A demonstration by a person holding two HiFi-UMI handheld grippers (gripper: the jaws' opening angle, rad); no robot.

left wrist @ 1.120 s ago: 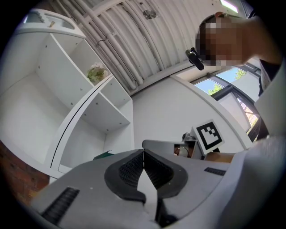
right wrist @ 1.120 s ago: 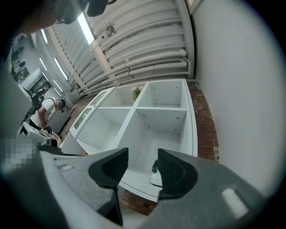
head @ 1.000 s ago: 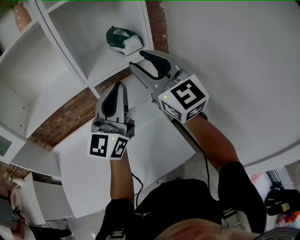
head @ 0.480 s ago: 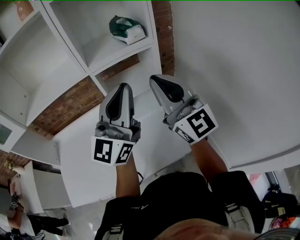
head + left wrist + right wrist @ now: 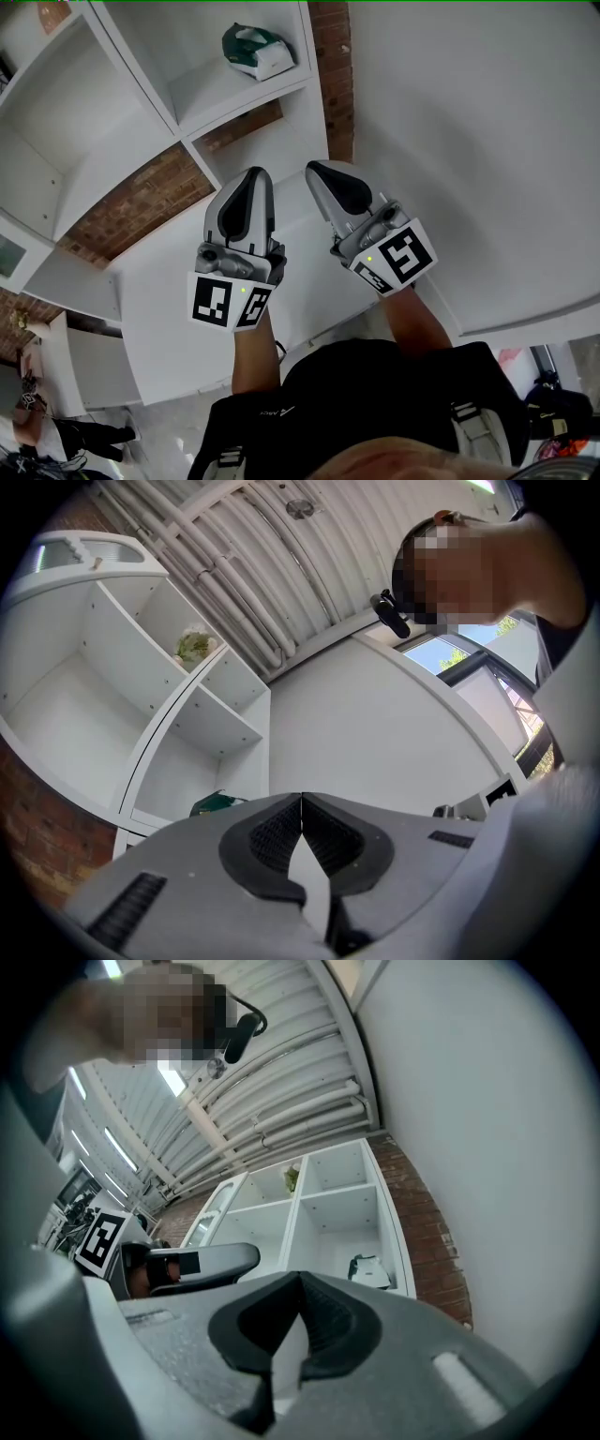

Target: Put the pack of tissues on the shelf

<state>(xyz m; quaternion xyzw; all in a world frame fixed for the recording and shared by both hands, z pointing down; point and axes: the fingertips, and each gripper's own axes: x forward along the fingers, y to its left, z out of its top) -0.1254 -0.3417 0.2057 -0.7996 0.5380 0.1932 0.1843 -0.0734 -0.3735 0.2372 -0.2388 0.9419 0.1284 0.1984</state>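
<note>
Pack of tissues (image 5: pixel 254 51) lies in the shelf (image 5: pixel 246 97) (right-hand column).

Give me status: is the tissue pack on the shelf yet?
Done: the pack of tissues lies in a shelf compartment, with neither gripper touching it. In hand: nothing. The left gripper and right gripper both have their jaws together and empty, well short of the shelf. Left: nothing visible; the placing looks complete.

Pack of tissues (image 5: pixel 255 51) lies on the white shelf (image 5: pixel 202 98).
</note>
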